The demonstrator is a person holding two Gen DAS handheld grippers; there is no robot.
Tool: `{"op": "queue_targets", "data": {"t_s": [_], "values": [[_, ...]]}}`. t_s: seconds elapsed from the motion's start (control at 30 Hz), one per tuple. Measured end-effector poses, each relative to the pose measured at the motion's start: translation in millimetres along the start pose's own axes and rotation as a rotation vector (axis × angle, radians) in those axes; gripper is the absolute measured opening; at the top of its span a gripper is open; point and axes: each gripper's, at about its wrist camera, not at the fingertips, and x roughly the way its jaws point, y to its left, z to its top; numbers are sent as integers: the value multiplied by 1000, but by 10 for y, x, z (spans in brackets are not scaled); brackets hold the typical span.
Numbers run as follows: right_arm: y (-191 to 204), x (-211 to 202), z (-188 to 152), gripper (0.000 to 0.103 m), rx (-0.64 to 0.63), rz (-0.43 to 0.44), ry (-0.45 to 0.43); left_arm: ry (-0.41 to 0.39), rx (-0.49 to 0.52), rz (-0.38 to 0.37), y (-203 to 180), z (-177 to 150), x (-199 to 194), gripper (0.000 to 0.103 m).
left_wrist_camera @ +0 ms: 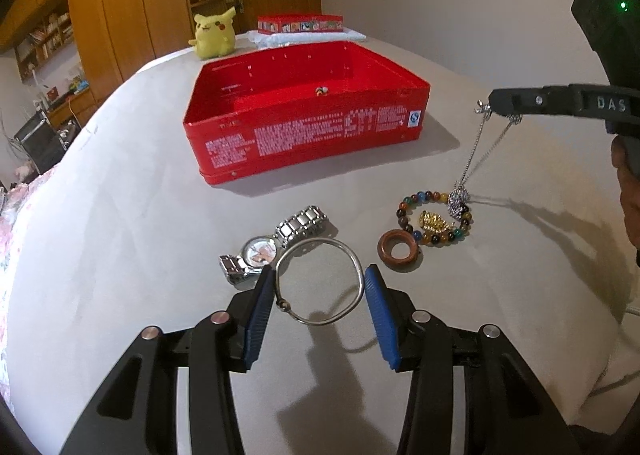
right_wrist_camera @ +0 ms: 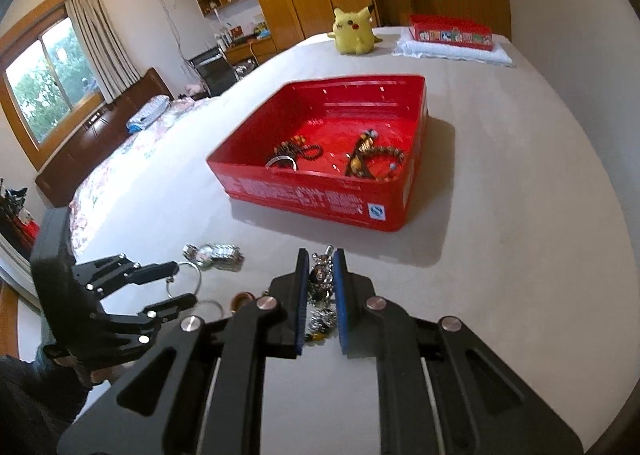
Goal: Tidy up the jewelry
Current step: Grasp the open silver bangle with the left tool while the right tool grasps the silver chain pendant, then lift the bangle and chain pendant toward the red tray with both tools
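Left gripper: fingers part-spread, blue pads pressed against either side of a silver bangle, which they hold. The bangle sits just above the grey bed cover, its shadow falling below it.

Right gripper: fingers nearly pressed together, pinching a silver chain necklace. In the left wrist view the chain hangs from the fingertips at the right, and its sparkling pendant dangles at the far edge of the beaded bracelet; whether it touches cannot be told.

On the cover, near side: a steel-band wristwatch lies just left of the bangle. A brown wooden ring lies to the right of the bangle, touching a multicoloured beaded bracelet that carries a gold charm.

Farther off, centre: an open red tin box. The right wrist view shows dark bead strings and a metal ring at its left and a brown bead bracelet at its right.

Far end of the bed: a yellow plush toy at left, and a second red tin on a folded white cloth at right.
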Motion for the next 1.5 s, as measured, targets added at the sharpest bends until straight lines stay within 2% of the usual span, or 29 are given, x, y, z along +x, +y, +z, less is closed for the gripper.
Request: {"op": "queue_targets", "data": {"t_s": [0.53,1.0,1.5], "values": [[239,-439,386,10,-65,12,-92,-81,48,24,-38,275,-357,46],[370,-594,619,10,-104,31,-100,-128,41,39,58,564,-587,46],[404,-663,810,10,-119,24,-104,-191,59,88,165,895,-751,46]]}}
